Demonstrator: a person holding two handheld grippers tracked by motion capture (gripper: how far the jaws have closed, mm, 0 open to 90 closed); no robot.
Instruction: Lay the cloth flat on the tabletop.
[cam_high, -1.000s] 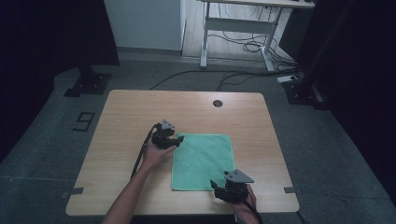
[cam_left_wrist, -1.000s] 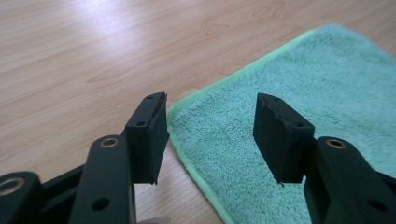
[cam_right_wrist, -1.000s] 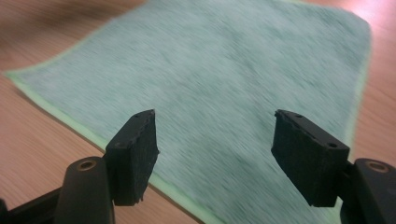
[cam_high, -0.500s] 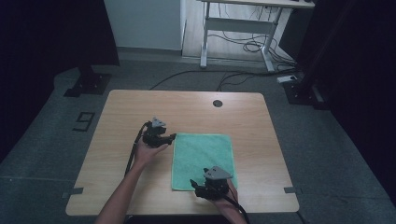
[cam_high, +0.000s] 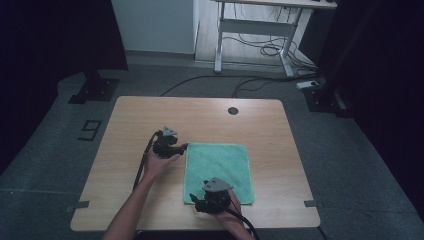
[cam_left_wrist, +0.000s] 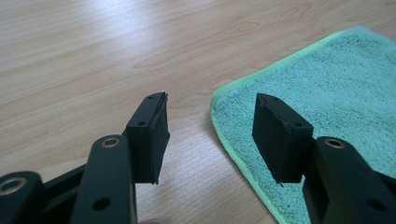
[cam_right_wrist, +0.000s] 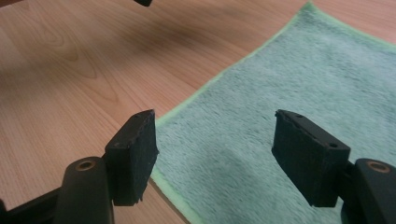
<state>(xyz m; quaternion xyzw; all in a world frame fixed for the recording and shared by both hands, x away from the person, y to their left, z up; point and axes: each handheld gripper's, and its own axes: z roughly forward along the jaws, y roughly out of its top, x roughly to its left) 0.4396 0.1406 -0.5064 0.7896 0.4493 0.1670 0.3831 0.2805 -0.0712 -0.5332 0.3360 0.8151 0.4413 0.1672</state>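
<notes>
A smooth wooden table (cam_high: 150, 115) is standing on a grey floor, and a fluffy green square towel (cam_high: 220, 165) is lying flat on its near half. The left gripper (cam_high: 184, 146) is hovering at the towel's far left corner and the right gripper (cam_high: 194, 201) at its near left corner. Both are staying wide apart with flat black pads (cam_right_wrist: 135, 154), gripping nothing.

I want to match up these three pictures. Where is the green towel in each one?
High view: the green towel lies flat on the table, right of middle, between the left gripper and the right gripper.
Left gripper view: the towel fills the right side, its corner between the open jaws.
Right gripper view: it covers the right and middle.
Shared landmark: the towel's pale green hem against the wood.
</notes>
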